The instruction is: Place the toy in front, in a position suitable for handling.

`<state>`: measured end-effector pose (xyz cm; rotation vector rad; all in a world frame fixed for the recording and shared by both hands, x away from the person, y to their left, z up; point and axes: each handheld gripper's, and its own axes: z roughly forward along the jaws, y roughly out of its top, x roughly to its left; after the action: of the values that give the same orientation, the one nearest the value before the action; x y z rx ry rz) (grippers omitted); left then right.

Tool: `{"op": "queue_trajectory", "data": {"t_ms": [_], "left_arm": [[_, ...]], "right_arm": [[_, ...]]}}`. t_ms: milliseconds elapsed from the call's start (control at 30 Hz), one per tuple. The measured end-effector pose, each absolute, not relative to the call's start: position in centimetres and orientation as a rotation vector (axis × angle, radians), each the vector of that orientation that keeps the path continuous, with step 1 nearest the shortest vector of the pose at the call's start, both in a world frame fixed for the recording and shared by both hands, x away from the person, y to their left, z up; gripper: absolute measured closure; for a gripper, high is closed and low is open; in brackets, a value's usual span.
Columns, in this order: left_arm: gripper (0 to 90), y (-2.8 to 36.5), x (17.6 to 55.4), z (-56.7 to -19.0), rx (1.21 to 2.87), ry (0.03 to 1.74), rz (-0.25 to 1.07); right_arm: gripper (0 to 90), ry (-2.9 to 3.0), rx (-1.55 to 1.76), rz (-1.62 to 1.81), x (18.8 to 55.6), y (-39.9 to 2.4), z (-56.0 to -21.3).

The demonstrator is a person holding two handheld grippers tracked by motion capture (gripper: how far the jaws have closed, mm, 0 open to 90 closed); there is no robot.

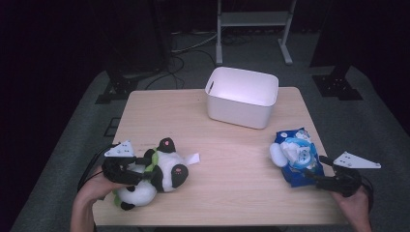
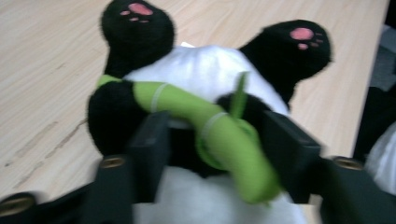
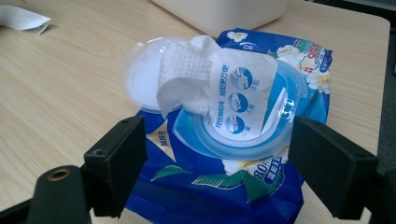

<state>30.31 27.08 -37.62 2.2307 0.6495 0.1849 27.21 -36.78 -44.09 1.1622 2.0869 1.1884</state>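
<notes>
The left gripper [image 1: 137, 166] sits at the lower left of the high view, its jaws closed about the middle of the panda plush [image 1: 157, 175], pressing on the black arms and the green bamboo piece [image 2: 219, 142] the toy carries. The plush lies on its back on the tabletop [image 1: 227, 164], its long axis running from lower left to upper right, feet pointing away from the gripper. The white bin [image 1: 241, 96] stands at the upper centre, up and to the right of the held toy, well apart. The right gripper [image 1: 316, 175] rests at the lower right, jaws wide, straddling the near end of the blue wet-wipe pack [image 1: 296, 155] without gripping it.
</notes>
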Motion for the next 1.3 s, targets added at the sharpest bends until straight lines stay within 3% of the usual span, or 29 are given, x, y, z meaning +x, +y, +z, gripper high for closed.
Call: {"op": "queue_trajectory", "data": {"t_ms": [167, 333, 933, 1300], "left_arm": [[65.2, 27.1, 30.3, -37.5, 2.241, 0.668, 0.199], [72.1, 27.0, 30.3, -37.1, 2.249, 0.670, 0.243], [74.5, 25.3, 32.6, -34.5, 2.280, 0.633, 0.296], [74.5, 19.7, 33.3, -31.6, 2.331, 0.480, 0.300]], "right_arm": [[18.2, 2.090, 1.153, 1.193, 27.2, -36.7, -44.1], [18.2, 2.083, 1.151, 1.199, 27.2, -36.7, -44.0], [18.2, 2.064, 1.154, 1.210, 27.2, -36.9, -43.8], [18.1, 2.054, 1.153, 1.222, 27.1, -36.9, -43.7]]}}
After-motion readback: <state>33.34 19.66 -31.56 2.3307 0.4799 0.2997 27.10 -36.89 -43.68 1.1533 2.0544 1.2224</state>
